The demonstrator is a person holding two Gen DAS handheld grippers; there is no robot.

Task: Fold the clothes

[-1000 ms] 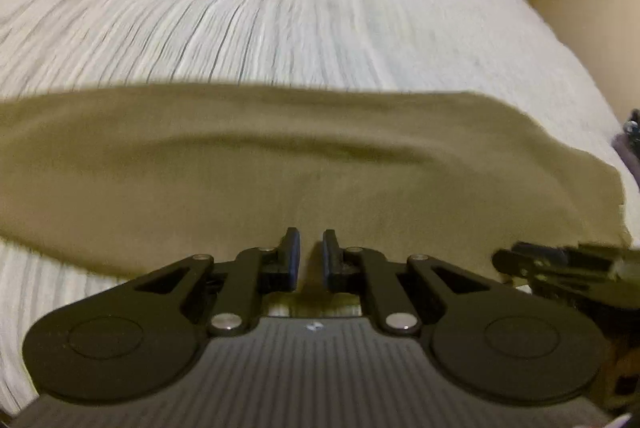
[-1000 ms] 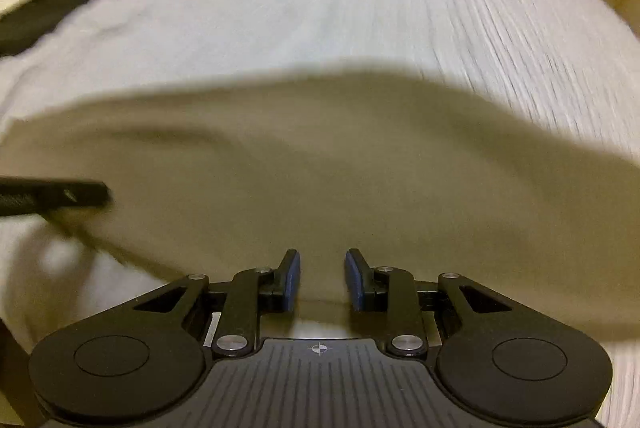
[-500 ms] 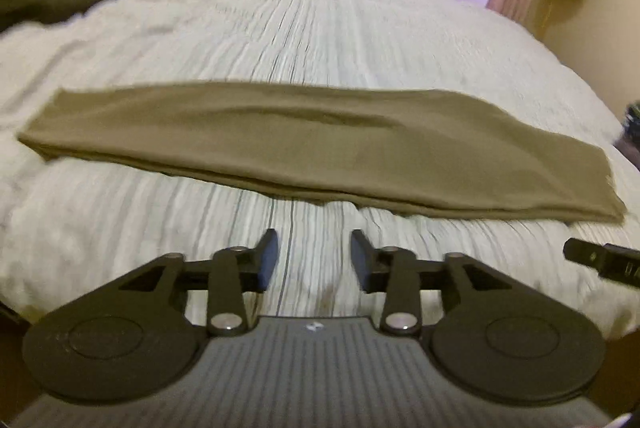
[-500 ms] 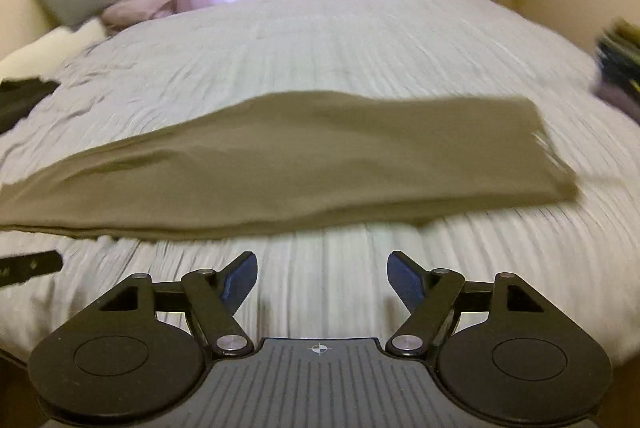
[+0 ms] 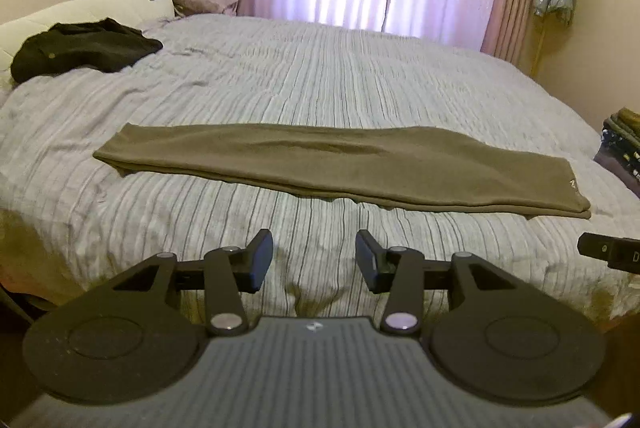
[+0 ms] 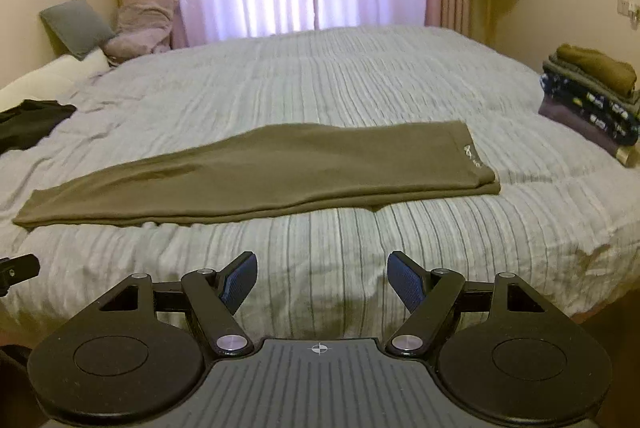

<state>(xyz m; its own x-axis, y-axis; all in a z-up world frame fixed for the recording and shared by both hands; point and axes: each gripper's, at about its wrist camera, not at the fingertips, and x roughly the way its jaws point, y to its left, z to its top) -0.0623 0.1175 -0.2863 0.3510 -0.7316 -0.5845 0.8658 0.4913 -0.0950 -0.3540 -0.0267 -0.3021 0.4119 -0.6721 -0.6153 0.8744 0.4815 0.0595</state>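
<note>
Lying lengthwise across mid-frame on the striped bedspread (image 5: pixel 320 75), the olive garment (image 5: pixel 320 163) was best gripped at its ends by the left gripper (image 5: pixel 315 260), empty and opening, and the right gripper (image 6: pixel 322 282), empty and wide.

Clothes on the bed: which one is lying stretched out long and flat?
The olive-green garment, folded into one long strip across the middle of the bed. The black garment lies crumpled by the pillows, and the folded stack sits at the right edge.
</note>
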